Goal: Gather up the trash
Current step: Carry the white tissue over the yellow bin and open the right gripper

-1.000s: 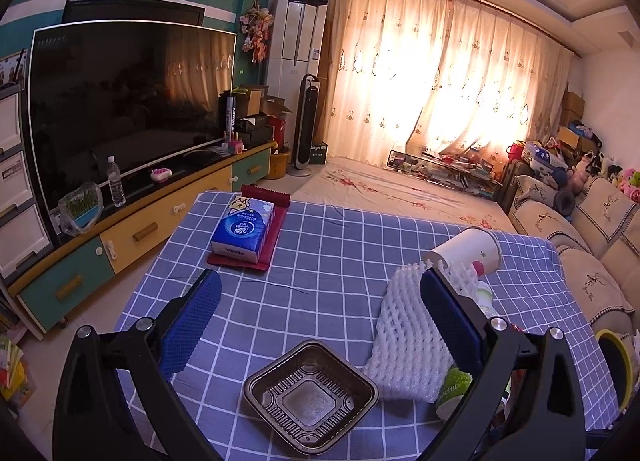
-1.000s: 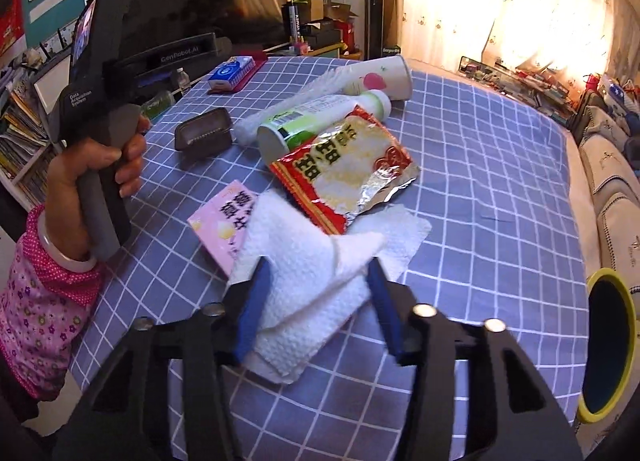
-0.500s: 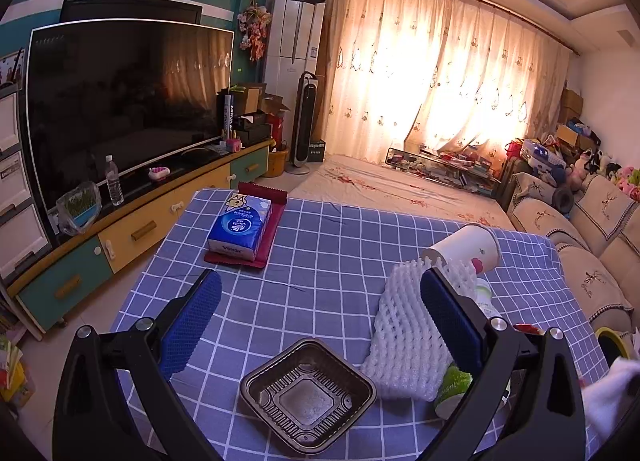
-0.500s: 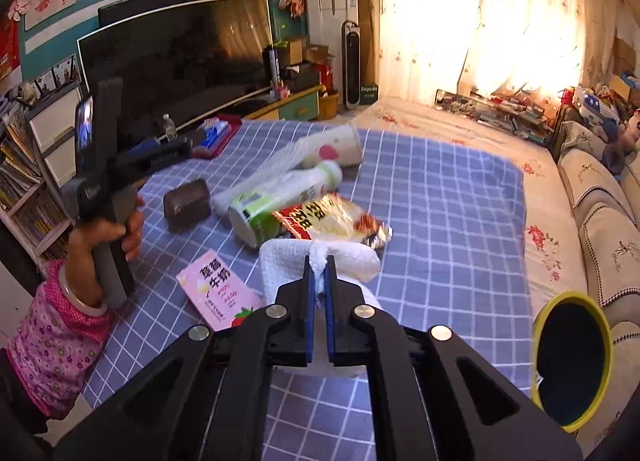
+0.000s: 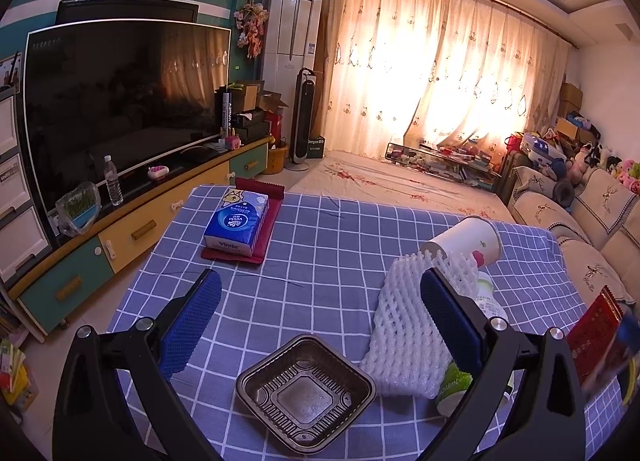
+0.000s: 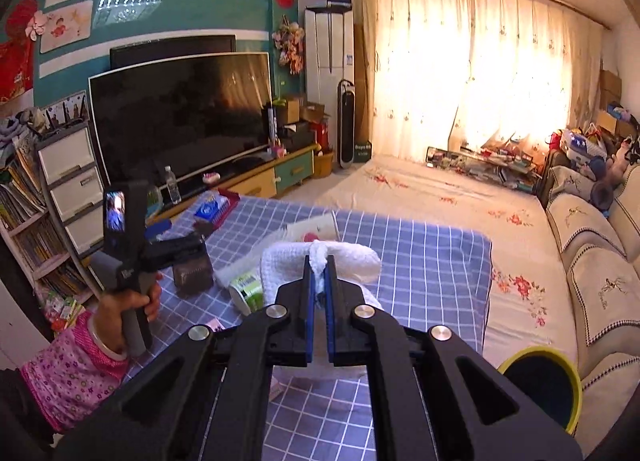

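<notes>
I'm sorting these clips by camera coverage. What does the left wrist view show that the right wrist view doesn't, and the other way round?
Only the left wrist view: the open left gripper above a dark plastic tray, the white foam net in full, and a red snack wrapper at the right edge.

Only the right wrist view: the right gripper shut on a white paper towel, the yellow-rimmed bin, and the person's left hand holding the other gripper's handle.

Both: the blue checked tablecloth, tissue pack, paper cup, green-labelled bottle.
</notes>
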Available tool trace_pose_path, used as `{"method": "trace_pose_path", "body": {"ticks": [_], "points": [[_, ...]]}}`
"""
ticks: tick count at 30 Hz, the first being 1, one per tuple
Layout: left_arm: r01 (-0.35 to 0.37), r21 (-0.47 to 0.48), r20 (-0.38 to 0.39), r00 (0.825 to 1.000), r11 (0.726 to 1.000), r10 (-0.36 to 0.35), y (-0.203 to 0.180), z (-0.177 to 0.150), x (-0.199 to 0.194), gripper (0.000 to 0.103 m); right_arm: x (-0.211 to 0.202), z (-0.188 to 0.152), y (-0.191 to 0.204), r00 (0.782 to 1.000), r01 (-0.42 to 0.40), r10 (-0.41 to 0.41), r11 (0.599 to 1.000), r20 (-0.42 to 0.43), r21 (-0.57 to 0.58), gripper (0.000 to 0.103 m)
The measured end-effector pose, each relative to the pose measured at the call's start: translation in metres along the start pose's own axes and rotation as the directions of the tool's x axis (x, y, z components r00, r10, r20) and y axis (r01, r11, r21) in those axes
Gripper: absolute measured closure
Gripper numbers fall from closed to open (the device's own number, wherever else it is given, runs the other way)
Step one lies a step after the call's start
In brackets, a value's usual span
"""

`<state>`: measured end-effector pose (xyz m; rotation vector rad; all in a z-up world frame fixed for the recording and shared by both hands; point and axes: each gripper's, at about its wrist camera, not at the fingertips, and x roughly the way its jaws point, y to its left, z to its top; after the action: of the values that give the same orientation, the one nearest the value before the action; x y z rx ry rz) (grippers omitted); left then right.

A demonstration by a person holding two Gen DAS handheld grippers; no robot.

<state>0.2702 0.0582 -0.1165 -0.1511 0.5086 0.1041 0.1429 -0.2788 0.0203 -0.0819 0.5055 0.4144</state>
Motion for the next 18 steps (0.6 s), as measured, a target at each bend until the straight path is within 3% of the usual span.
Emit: {"method": "trace_pose_path", "body": {"ticks": [8, 13, 18], "points": [[0.002, 0.001, -0.001, 1.0, 1.0, -0.002, 0.0, -0.001, 0.001, 0.005, -0.032, 0.022, 0.0, 0.995, -0.002, 0.002, 1.0, 0.102, -0.006, 0.099], [0.004, 0.003, -0.005, 1.0, 1.0, -0.004, 0.0, -0.002, 0.001, 0.005, -0.046, 0.021, -0.019, 0.99, 0.059, -0.062, 0.998, 0.126, 0.026, 0.098], [0.004, 0.008, -0.006, 1.0, 1.0, -0.004, -0.002, -0.001, 0.002, 0.005, -0.05, 0.008, -0.054, 0.982, 0.151, -0.16, 0.984, 0.098, 0.096, 0.098]]}}
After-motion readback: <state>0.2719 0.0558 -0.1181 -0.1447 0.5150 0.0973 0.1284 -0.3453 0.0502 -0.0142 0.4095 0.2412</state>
